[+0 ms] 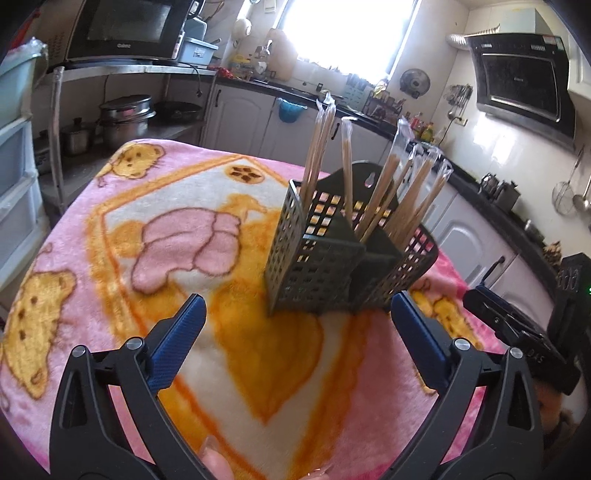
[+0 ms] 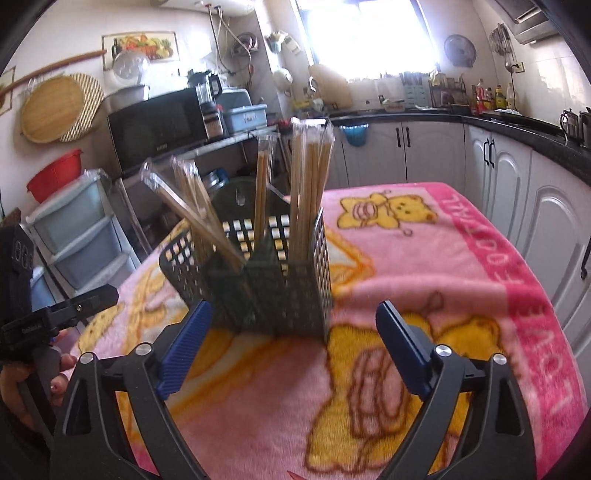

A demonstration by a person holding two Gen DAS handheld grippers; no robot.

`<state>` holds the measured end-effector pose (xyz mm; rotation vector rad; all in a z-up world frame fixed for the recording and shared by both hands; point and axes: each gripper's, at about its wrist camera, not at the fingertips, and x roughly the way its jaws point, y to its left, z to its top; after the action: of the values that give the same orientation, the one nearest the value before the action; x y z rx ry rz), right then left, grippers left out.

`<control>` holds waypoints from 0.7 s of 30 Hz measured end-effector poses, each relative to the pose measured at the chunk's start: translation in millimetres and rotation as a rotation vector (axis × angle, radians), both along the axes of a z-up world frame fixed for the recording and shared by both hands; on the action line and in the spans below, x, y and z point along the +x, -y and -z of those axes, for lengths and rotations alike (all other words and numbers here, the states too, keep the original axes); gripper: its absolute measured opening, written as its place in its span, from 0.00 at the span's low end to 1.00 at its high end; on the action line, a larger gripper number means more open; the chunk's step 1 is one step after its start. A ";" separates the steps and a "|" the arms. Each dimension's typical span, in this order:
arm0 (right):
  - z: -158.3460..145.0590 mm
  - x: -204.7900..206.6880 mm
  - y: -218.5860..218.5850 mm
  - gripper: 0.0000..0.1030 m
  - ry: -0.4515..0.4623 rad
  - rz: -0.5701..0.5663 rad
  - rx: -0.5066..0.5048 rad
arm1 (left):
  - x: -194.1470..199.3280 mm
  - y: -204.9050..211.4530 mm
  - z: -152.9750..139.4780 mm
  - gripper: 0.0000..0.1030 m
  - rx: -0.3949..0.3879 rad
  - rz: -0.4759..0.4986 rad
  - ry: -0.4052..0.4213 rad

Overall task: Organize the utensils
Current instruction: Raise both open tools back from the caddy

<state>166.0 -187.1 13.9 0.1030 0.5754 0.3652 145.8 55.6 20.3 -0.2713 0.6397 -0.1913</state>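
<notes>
A dark perforated utensil holder (image 1: 314, 273) (image 2: 280, 288) stands upright on a pink cartoon blanket (image 1: 110, 206) (image 2: 461, 258). Several plastic-wrapped wooden chopsticks (image 1: 388, 173) (image 2: 310, 184) stick up from its compartments, some leaning. My left gripper (image 1: 297, 299) is open just in front of the holder's base, with nothing between its blue pads. My right gripper (image 2: 294, 304) is open too, close to the holder from the other side, and holds nothing. In each wrist view the other gripper's black body shows at the frame edge (image 1: 517, 325) (image 2: 74, 306).
The blanket covers a table whose edges drop off toward white kitchen cabinets (image 2: 498, 177). A microwave (image 1: 125, 29) (image 2: 155, 125) sits on a steel shelf, with pots (image 1: 125, 118) below. Plastic drawers (image 2: 74, 229) stand beside the table. A person's fingers (image 2: 59, 384) grip the left tool.
</notes>
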 end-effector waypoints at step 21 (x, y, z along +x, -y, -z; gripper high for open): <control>41.2 -53.7 -9.1 0.91 0.026 0.006 -0.099 | -55.2 17.5 32.3 0.90 0.106 -0.117 0.090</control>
<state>112.3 -177.9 -27.4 0.0048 0.5663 0.3314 90.6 38.1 -12.0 -0.1964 0.5410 -0.0568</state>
